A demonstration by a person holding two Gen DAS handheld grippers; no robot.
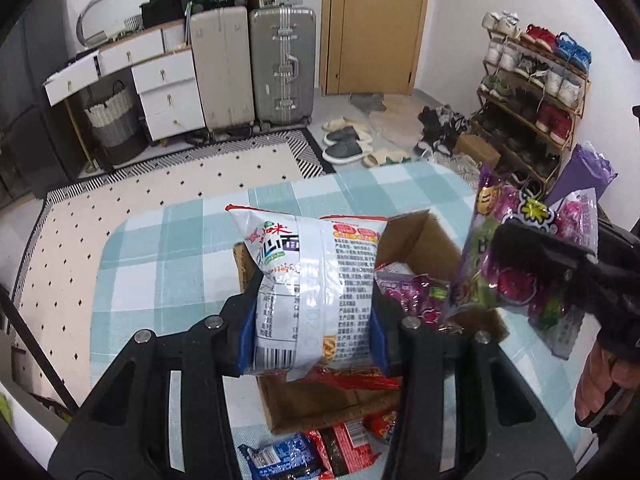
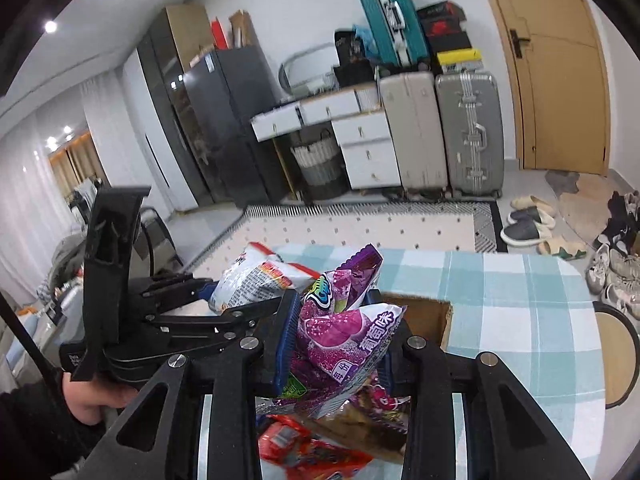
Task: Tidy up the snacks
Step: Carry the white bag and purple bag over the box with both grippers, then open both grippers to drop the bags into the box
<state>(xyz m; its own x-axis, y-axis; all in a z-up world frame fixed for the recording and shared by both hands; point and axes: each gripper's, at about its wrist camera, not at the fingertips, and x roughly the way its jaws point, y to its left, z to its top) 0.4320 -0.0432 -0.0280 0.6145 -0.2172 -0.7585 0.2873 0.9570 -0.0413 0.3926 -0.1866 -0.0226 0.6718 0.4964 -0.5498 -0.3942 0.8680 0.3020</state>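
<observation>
While both packets hang over the cardboard box (image 1: pixel 404 240), the likeliest slip seems to me a collision: the two claws crowd the same opening, and a nudge from one could tug a slick wrapper out of the other.

From the left wrist camera, the left gripper (image 1: pixel 314 332) has its blue pads pressed in against the sides of a white noodle packet (image 1: pixel 316 284), which stands upright between them and sticks out well ahead of the fingertips. Directly below and ahead of this claw sits the open box on the checked tablecloth (image 1: pixel 160 264), with a purple packet (image 1: pixel 416 296) already lying inside. Behind the claw, close under it, red and blue snack packets (image 1: pixel 280 456) wait on the cloth. Off to its right, the right gripper (image 1: pixel 520 264) comes in with a purple grape candy bag (image 1: pixel 532 256). The noodle packet is puffy, so the pads may slide if the squeeze eases.

From the right wrist camera, the right gripper (image 2: pixel 334 340) is closed partway, pinching the grape candy bag (image 2: pixel 344 332) crumpled between its pads. Just left of it, nearly touching, the left gripper (image 2: pixel 224 308) carries the noodle packet (image 2: pixel 252 280). The box (image 2: pixel 424 316) lies just ahead and beneath; a red packet (image 2: pixel 308 448) lies below the claw's base.
</observation>
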